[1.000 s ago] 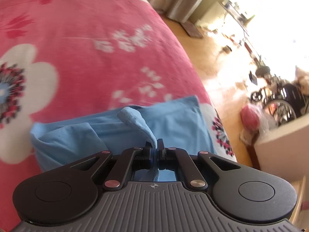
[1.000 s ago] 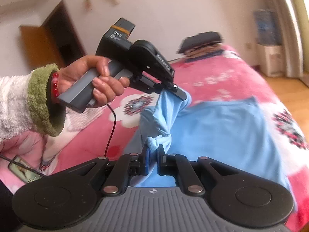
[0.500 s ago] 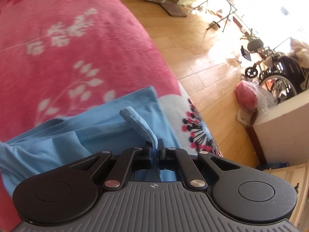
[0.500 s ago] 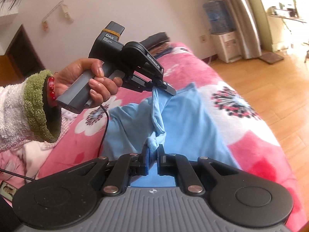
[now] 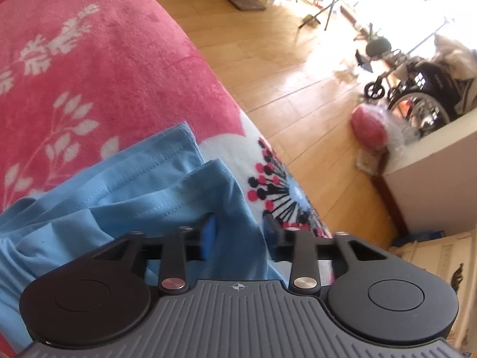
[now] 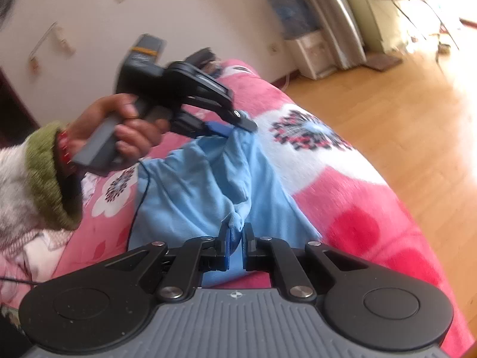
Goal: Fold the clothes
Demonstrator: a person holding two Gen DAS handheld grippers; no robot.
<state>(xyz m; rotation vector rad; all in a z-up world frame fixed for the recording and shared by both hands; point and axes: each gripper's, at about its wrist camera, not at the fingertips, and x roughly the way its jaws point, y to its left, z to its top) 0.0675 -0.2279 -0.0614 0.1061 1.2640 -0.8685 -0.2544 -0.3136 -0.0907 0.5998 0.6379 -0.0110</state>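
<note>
Pink bed (image 5: 89,74) has your blue shirt (image 5: 143,191) near its right edge, left gripper (image 5: 238,232) just spread off the folded corner, right gripper (image 6: 235,238) pinching its bunch, so release that next.

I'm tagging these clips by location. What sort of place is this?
Most likely a home bedroom or living room. A bed with a pink flowered blanket holds the blue garment; there is wooden flooring, a wheelchair by a bright window, and curtains.
</note>
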